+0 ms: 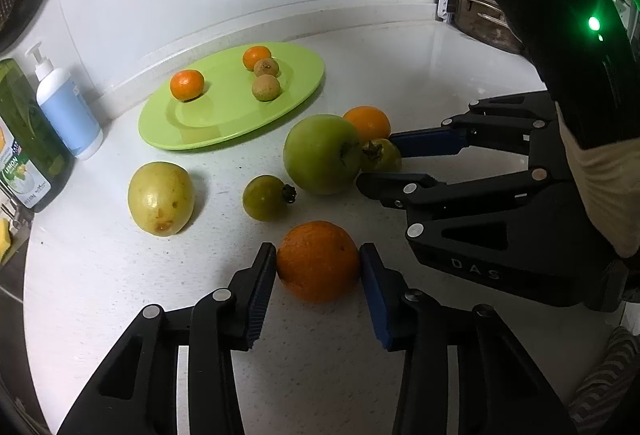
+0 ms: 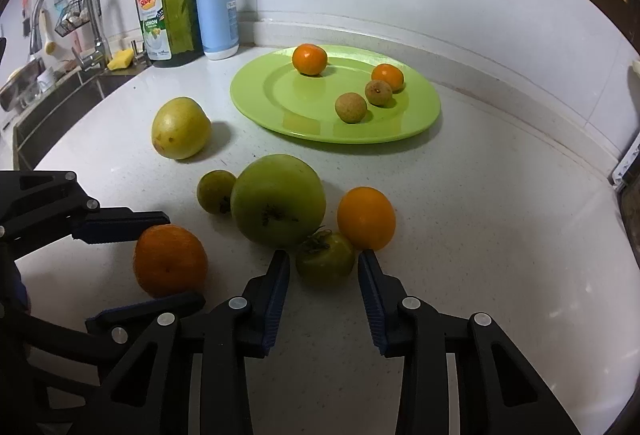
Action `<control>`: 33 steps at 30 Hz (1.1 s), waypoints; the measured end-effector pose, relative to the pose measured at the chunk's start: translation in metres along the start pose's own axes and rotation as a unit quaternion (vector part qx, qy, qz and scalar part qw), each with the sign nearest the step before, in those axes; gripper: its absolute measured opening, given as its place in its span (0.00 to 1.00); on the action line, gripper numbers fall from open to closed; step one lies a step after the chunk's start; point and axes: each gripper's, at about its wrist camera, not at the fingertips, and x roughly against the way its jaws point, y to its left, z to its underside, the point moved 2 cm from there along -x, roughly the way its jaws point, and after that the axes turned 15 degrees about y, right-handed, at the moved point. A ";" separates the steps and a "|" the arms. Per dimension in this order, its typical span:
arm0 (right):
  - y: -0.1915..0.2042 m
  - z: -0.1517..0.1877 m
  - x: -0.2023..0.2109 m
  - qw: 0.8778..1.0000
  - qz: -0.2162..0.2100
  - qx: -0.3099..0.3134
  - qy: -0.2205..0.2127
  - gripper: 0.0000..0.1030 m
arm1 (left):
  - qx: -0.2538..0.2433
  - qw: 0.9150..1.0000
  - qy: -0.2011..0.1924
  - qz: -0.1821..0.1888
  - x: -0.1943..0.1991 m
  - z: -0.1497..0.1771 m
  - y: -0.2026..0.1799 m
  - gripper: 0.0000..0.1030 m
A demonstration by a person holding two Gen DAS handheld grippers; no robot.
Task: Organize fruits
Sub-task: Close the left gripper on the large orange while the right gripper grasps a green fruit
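A green plate (image 1: 224, 123) (image 2: 272, 103) holds two small oranges and two brown longans. On the counter lie a yellow fruit (image 1: 161, 198) (image 2: 181, 127), a big green apple (image 1: 322, 153) (image 2: 278, 201), a small green fruit (image 1: 266, 197) (image 2: 215, 191), another small green fruit (image 1: 382, 155) (image 2: 325, 259) and two oranges. My left gripper (image 1: 319, 261) (image 2: 148, 263) is open with its pads on both sides of the near orange (image 1: 318, 261) (image 2: 170, 259). My right gripper (image 2: 324, 263) (image 1: 380, 163) is open around the small green fruit beside the far orange (image 1: 368, 123) (image 2: 366, 217).
A dish soap bottle (image 2: 170, 3) (image 1: 22, 151) and a blue pump bottle (image 2: 217, 15) (image 1: 68, 107) stand at the wall. A sink with taps (image 2: 80, 19) lies to the left. A rack (image 1: 472, 7) stands at the back right.
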 end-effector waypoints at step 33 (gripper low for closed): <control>0.008 0.022 0.057 0.997 0.013 -0.070 -0.037 0.30 | 0.045 0.997 -0.065 0.025 0.046 0.007 0.015 0.40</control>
